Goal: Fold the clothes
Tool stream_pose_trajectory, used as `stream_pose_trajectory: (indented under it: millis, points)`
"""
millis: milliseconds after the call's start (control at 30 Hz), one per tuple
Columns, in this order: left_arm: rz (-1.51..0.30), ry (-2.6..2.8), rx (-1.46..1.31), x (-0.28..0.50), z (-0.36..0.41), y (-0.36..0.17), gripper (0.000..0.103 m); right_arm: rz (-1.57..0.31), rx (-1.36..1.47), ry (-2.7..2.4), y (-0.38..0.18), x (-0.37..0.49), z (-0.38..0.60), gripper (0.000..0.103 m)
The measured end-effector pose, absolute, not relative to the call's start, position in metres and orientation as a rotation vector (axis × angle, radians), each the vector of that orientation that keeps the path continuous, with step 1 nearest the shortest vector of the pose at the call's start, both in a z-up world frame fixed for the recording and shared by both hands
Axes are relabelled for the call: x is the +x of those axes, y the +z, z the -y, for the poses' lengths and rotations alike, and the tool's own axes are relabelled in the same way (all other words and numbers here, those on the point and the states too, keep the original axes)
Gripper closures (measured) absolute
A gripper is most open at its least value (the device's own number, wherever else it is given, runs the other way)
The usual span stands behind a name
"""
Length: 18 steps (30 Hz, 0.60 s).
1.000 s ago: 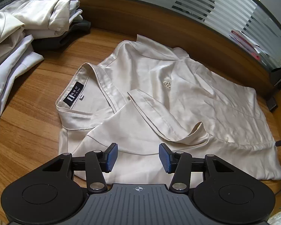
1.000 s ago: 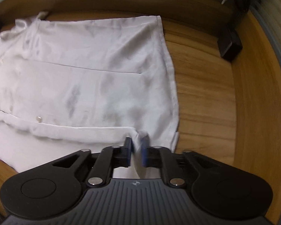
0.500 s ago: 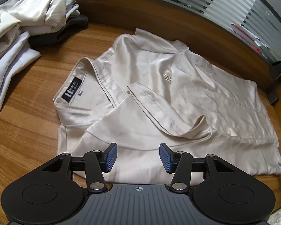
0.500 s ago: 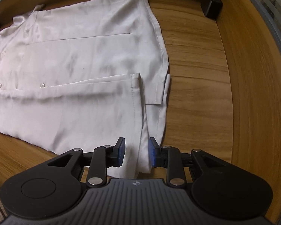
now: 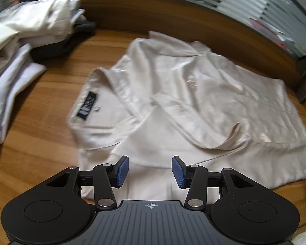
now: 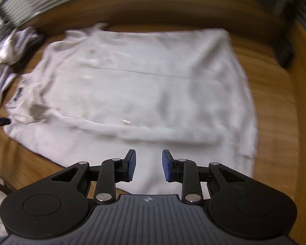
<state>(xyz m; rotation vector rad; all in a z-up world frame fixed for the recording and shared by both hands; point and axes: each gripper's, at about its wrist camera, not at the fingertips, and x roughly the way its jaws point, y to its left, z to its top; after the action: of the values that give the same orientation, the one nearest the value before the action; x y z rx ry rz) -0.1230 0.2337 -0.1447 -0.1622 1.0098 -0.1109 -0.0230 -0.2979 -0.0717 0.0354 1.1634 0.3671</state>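
The right gripper [image 6: 146, 166] has let go of the shirt's [image 6: 144, 85] hem corner and pulled back above the cloth, its jaws having just opened to a moderate gap with nothing between the blue pads [image 6: 131, 168]. The left gripper [image 5: 150, 171] hangs over the near shoulder of the shirt [image 5: 193, 110], jaws parted wider and empty, closing slightly in the last moment.

The cream shirt lies flat, front up, on the wooden table [image 5: 40, 134], collar with its black label [image 5: 87, 107] to the left in the left wrist view, hem to the right. Its near front panel is folded over toward the buttons, where a second ago the hem corner was pinched in the right jaws.

Bare wood runs along the hem side [image 6: 275, 122] and between the collar and a pile of clothes [image 5: 20, 47] at far left. A raised wooden ledge [image 5: 173, 14] bounds the table's far edge, just beyond the shirt.
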Motion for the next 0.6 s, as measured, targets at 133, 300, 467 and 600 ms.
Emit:
stream_pose_trajectory:
  millis: [133, 300, 467, 600]
  points:
    - [-1.034, -0.226, -0.151, -0.107, -0.212, -0.151, 0.055, -1.151, 0.013, 0.422, -0.067, -0.016, 0.264, 0.06]
    - [-1.072, -0.324, -0.084, -0.087, -0.174, -0.168, 0.055, -1.15, 0.016, 0.44, -0.061, -0.017, 0.247, 0.06]
    - [-1.079, -0.342, -0.076, -0.065, -0.151, -0.176, 0.059, -1.174, 0.042, 0.394, -0.066, -0.027, 0.261, 0.06]
    - [-1.033, -0.34, -0.12, -0.048, -0.14, -0.169, 0.059, -1.199, 0.073, 0.346, -0.075, -0.038, 0.281, 0.06]
